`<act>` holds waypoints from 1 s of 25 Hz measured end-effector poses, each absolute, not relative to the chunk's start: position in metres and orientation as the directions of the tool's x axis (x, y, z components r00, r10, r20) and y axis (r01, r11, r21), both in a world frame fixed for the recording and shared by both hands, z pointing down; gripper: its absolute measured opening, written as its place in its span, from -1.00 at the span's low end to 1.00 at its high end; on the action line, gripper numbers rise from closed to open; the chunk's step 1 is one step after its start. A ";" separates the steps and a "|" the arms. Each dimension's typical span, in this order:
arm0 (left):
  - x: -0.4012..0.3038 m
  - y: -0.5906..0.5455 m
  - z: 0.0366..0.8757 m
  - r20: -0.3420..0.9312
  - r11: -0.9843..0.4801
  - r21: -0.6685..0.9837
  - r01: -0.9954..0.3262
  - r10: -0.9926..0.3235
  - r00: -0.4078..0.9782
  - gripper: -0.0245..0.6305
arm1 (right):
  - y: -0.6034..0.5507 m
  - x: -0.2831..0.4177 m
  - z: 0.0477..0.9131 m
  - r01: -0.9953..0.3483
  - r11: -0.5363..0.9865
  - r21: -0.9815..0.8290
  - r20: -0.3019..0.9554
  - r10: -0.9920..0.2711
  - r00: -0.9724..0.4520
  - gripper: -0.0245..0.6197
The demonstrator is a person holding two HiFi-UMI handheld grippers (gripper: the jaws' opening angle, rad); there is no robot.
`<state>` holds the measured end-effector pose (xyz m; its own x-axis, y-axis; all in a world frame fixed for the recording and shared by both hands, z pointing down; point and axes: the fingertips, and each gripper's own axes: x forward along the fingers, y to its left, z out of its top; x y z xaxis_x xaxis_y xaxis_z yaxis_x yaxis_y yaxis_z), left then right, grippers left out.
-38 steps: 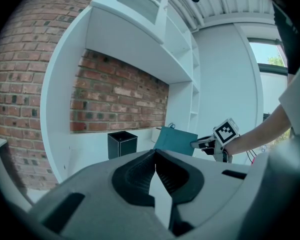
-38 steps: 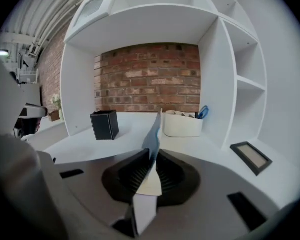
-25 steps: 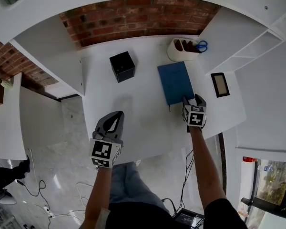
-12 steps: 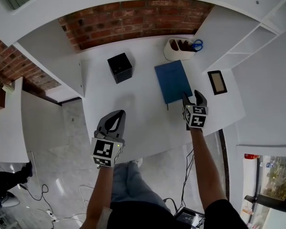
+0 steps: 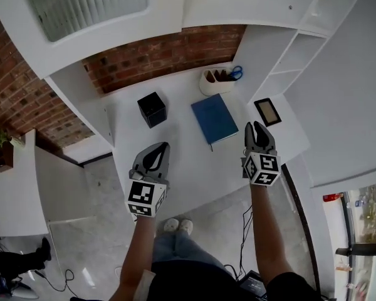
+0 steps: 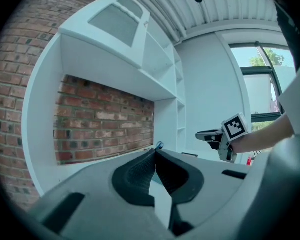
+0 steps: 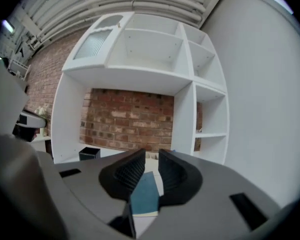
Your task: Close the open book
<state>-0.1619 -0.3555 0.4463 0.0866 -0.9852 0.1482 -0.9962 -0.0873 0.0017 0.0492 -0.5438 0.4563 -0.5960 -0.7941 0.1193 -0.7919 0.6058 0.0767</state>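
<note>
The blue book [image 5: 214,118] lies closed and flat on the white desk [image 5: 182,162]; the right gripper view shows it [image 7: 144,196] through the gap between the jaws. My right gripper [image 5: 253,126] [image 7: 151,153] is held above the desk, near the book's near right corner and clear of it. Its jaws are closing with a narrow gap and nothing between them. My left gripper [image 5: 163,146] [image 6: 155,151] hovers over the desk's near left part, jaws shut and empty. The left gripper view catches the right gripper [image 6: 206,134] off to its right.
A black box [image 5: 151,108] stands at the desk's back left. A white holder with blue-handled scissors [image 5: 217,80] sits behind the book. A small dark framed panel [image 5: 267,111] lies at the right edge. White shelving and a brick wall surround the desk.
Both grippers have risen away from the desk. The right gripper has left the book's near corner, and its jaws have narrowed. The book has stayed closed.
</note>
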 end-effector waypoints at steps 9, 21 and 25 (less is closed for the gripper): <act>-0.154 -0.362 0.385 0.051 -0.131 -0.044 -0.990 -0.990 0.129 -0.90 | -0.491 0.083 0.367 -0.845 0.535 0.015 -0.083 -0.841 -0.534 -0.92; -0.115 -0.374 0.346 -0.037 -0.227 -0.050 -0.973 -0.973 0.229 -0.90 | -0.440 0.128 0.355 -0.904 0.427 -0.033 -0.108 -0.900 -0.421 -0.93; -0.112 -0.373 0.347 -0.037 -0.230 -0.046 -0.972 -0.972 0.232 -0.90 | -0.431 0.135 0.359 -0.905 0.424 -0.033 -0.099 -0.903 -0.419 -0.93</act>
